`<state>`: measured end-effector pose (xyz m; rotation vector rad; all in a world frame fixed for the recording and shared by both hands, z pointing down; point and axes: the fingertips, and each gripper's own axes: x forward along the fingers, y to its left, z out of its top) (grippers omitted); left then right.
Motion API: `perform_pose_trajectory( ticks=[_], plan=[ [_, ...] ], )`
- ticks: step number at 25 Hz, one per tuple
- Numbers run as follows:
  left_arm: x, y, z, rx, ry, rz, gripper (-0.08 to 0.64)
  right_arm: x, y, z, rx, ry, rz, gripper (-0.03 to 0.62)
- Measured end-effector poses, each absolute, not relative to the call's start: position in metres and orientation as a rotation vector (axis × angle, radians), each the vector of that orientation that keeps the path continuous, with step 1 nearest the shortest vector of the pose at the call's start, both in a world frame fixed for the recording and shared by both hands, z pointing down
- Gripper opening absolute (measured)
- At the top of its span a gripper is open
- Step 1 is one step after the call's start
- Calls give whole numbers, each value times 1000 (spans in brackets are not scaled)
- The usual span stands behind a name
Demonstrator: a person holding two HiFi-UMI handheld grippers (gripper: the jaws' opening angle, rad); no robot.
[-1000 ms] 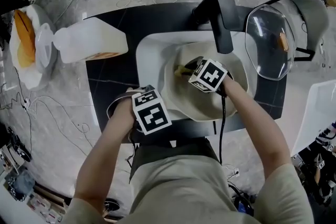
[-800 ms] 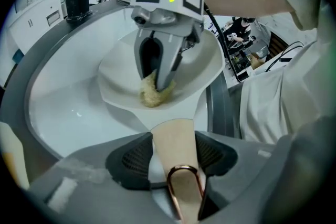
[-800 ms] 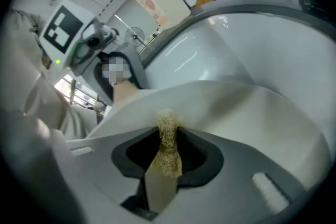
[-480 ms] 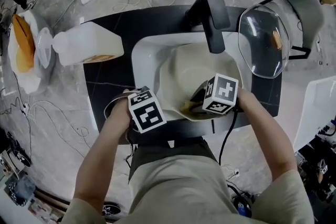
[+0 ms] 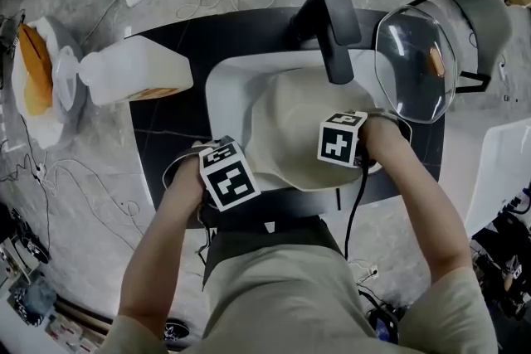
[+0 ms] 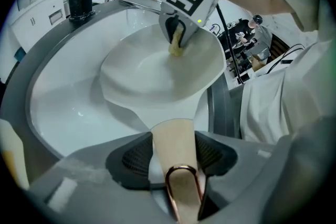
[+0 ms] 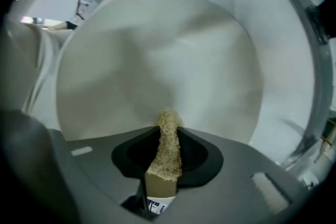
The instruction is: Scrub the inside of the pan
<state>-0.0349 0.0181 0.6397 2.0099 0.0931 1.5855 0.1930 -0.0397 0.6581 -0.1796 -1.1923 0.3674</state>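
A cream pan (image 5: 294, 124) lies tilted in the white sink (image 5: 226, 91). My left gripper (image 5: 230, 176) is at the pan's near-left rim, shut on the beige pan handle (image 6: 176, 157), whose copper hanging loop shows between the jaws. My right gripper (image 5: 342, 138) reaches into the pan's right side, shut on a yellowish scrub pad (image 7: 167, 148) whose tip presses against the pan's inner wall (image 7: 157, 60). From the left gripper view, the right gripper (image 6: 177, 44) and the scrub pad (image 6: 176, 47) sit on the far side of the pan (image 6: 152, 71).
A black faucet (image 5: 332, 16) arches over the sink's far edge. To the right a glass lid (image 5: 411, 62) leans by a grey pot (image 5: 489, 16). On the dark counter to the left lies a white jug (image 5: 133, 72). Cables trail over the floor.
My right gripper has swept the scrub pad from the pan's far middle to its near rim, then to its right side. The left gripper has kept its hold on the handle.
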Motion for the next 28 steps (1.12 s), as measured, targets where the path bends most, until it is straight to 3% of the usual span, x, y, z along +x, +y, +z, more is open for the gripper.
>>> perform_pose_trajectory(
  ticks=[5,11,19,28],
  plan=[
    [-35,19,640,2003,96,1589,245,194,-119,694,162,-1200,97,106],
    [-35,18,641,2010,95,1590,245,150,-172,709,407,-1364,88,110],
    [-33,18,640,2014,104,1595,245,64,-161,707,513,-1833,325,110],
    [-35,19,640,2014,119,1599,247,17,-77,681,251,-2034,751,109]
  ],
)
